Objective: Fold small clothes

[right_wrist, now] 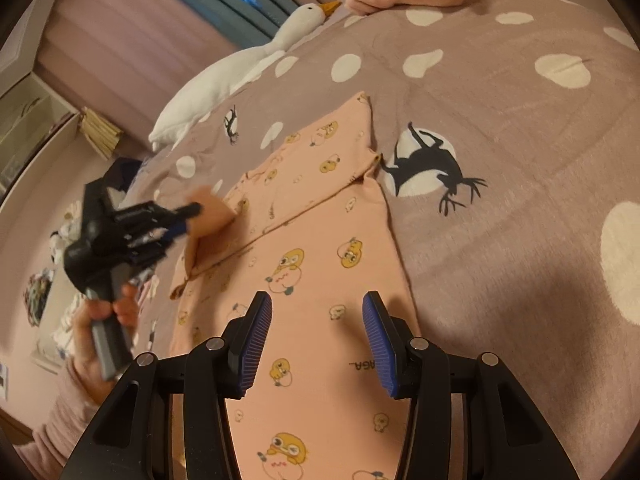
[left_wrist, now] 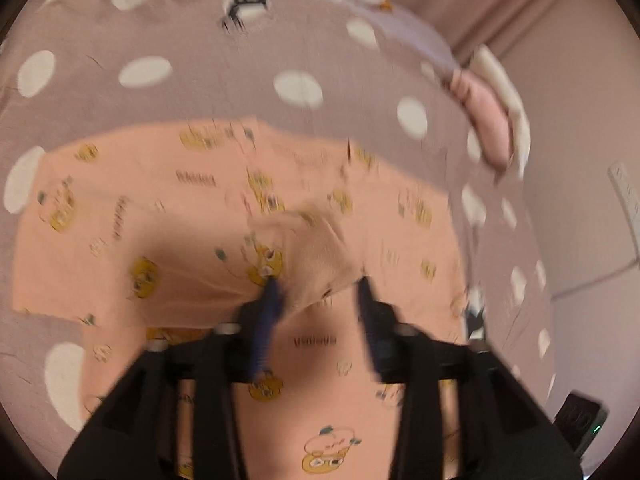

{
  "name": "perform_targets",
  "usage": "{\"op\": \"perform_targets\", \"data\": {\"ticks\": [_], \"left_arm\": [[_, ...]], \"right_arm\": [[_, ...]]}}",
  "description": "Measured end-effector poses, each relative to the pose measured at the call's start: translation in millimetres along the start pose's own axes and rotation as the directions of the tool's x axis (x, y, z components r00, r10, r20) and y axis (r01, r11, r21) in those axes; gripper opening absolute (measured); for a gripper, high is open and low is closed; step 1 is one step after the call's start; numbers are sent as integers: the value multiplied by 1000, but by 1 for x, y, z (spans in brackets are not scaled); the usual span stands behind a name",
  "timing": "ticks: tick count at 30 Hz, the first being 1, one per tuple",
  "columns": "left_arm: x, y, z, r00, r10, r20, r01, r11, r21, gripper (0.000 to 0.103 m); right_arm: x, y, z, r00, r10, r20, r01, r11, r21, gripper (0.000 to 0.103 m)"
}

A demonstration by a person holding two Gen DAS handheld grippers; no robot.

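We see the peach garment (right_wrist: 332,240) flat mid-bed (right_wrist: 500,120). Left gripper (left_wrist: 318,284) jaws apart around its raised cuff (left_wrist: 320,256), not pinching; right gripper (right_wrist: 317,320) jaws apart, empty, above the garment.

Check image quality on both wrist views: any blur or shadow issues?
Left wrist view: heavy motion blur over the peach garment, the dotted bedspread and the left tongs; a dark shadow falls on the cloth near them. Right wrist view: mostly sharp, right tongs crisp; only the left tongs and hand smear. Both show strong fisheye curvature.
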State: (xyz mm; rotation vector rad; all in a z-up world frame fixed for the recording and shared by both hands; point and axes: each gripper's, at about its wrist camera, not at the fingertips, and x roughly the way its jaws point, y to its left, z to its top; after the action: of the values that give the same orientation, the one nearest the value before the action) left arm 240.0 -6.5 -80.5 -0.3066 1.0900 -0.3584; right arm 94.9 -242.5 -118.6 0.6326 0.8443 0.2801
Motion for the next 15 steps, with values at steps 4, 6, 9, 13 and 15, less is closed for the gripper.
{"op": "perform_targets", "data": {"ticks": [4,6,9,13,15], "left_arm": [[-16,12,-13,1000,-22,21,22,1000,22,64],[-32,26,-22,998,-25,51,24,1000,16,72],[-59,52,-41,995,5,102,-4,1000,-7,75],[-85,93,-70,989,72,129,-63,995,-72,75],[-94,111,-85,986,105,133,-91,990,-108,75]], "right_arm": [[4,4,3,1000,25,-10,-25,1000,2,53],[8,9,6,999,42,-19,-42,999,-6,53],[24,24,15,995,82,-49,-84,996,-31,53],[61,49,27,990,94,-107,-103,992,-79,53],[77,62,32,987,96,-130,-110,988,-106,53]]}}
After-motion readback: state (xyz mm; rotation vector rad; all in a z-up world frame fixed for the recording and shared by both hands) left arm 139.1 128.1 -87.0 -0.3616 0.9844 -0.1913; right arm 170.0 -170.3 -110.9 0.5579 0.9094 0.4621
